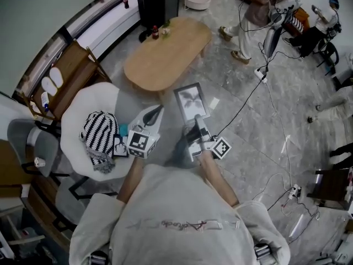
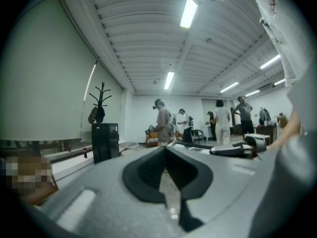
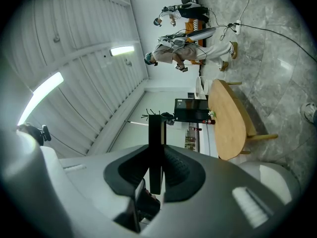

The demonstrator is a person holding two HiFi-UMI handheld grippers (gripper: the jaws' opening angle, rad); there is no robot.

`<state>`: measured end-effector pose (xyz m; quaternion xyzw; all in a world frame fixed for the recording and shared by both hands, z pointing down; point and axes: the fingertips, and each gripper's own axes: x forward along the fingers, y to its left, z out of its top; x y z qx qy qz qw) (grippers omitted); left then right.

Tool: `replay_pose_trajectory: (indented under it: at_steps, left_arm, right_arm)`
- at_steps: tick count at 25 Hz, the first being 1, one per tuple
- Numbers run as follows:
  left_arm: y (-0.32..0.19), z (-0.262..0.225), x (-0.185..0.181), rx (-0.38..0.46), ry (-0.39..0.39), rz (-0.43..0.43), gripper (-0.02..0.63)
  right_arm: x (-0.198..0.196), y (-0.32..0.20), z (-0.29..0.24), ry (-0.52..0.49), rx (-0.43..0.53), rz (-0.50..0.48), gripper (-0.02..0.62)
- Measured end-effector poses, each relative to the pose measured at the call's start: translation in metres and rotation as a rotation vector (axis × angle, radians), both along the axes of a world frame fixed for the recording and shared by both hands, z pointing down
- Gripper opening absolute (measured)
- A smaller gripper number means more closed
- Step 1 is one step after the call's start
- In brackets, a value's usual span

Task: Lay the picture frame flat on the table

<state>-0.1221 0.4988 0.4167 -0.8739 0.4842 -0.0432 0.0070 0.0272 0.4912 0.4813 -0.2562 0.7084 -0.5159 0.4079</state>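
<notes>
The picture frame (image 1: pixel 191 100), black-edged with a grey plant print, is held in the air over the floor, just short of the oval wooden table (image 1: pixel 165 51). My right gripper (image 1: pixel 198 121) is shut on the frame's near edge. In the right gripper view the frame (image 3: pixel 157 130) shows edge-on as a black bar pinched between the pads, with my right gripper (image 3: pixel 156 155) around it. My left gripper (image 1: pixel 158 110) hovers just left of the frame, apart from it. In the left gripper view, my left gripper (image 2: pixel 166 150) has its jaws together with nothing between them.
A small bottle (image 1: pixel 155 32) and a small plant stand at the table's far end. A white chair (image 1: pixel 83 106) with a striped cloth (image 1: pixel 99 136) sits at my left. Cables and a power strip (image 1: pixel 260 74) lie on the floor at right. People (image 1: pixel 259 10) stand beyond the table.
</notes>
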Motion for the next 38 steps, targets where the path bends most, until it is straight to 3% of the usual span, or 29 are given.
replay_pose_trajectory:
  at_steps: [10,38]
  left_arm:
    - [-0.050,0.006,0.008,-0.012,0.003,0.008,0.000]
    - [-0.267,0.001,0.061,-0.043,-0.014,0.023,0.000]
  right_arm:
    - [0.007,-0.049,0.005,0.005,0.004,0.007,0.075]
    - [0.052,-0.262,0.007,-0.015,-0.044,0.004,0.075]
